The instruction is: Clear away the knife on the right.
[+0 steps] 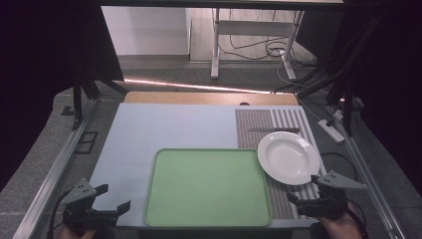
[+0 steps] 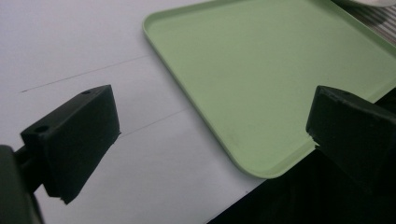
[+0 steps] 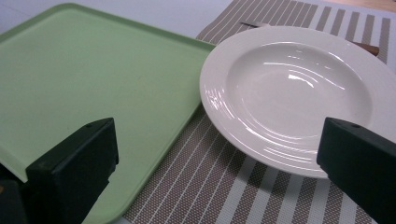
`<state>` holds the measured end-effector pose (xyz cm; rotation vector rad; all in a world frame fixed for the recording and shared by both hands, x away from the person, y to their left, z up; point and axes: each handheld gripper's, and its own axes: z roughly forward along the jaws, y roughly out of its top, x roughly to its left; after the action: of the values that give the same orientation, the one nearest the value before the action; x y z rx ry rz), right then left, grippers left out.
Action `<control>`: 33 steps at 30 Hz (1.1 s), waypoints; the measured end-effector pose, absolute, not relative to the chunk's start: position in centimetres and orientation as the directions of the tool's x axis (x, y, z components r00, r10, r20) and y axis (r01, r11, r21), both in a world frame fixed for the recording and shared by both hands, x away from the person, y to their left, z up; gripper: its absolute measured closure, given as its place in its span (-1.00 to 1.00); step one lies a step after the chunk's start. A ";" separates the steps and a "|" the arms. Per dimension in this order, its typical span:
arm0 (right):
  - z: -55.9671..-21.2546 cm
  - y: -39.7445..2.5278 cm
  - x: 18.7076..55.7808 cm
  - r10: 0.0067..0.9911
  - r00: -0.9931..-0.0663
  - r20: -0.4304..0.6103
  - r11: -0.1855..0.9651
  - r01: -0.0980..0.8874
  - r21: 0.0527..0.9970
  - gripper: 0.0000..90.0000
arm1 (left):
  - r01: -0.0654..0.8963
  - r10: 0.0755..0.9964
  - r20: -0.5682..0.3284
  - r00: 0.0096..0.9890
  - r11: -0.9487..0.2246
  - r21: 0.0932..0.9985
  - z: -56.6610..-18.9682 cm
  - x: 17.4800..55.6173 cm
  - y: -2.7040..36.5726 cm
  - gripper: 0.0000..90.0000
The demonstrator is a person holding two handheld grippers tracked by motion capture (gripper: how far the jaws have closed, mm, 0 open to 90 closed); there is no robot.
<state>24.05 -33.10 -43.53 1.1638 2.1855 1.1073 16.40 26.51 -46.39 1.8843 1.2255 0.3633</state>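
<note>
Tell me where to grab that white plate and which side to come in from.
Grip the near rim of the white plate, coming from the right hand-held gripper side. The broad flat rim faces that gripper, whose jaws are open; the green tray touches or overlaps the left edge.

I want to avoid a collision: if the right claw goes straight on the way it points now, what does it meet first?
Probably the white plate: it lies straight ahead of the open right claw, above the striped placemat. Depth is hard to judge.
</note>
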 end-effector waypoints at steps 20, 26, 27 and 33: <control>-43.3 -31.5 25.4 0.791 -0.611 -0.013 0.388 0.486 0.783 -1.00 | 0.614 0.858 -0.191 0.476 -0.169 0.771 -46.4 16.4 26.5 -0.94; -43.5 -31.2 25.8 0.780 -0.626 -0.010 0.401 0.487 0.776 -1.00 | 0.615 0.857 -0.192 0.477 -0.170 0.770 -46.4 16.4 26.5 -0.94; -43.5 -31.1 25.8 0.779 -0.627 -0.011 0.403 0.487 0.774 -1.00 | 0.615 0.857 -0.192 0.478 -0.171 0.770 -46.4 16.4 26.5 -0.94; -44.0 -30.8 26.5 0.770 -0.638 -0.006 0.417 0.495 0.762 -1.00 | 0.616 0.857 -0.192 0.478 -0.171 0.769 -46.4 16.5 26.5 -0.94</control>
<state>26.46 -30.76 -43.97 1.0864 2.3214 1.0697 16.45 26.49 -46.42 1.8861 1.2298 0.3627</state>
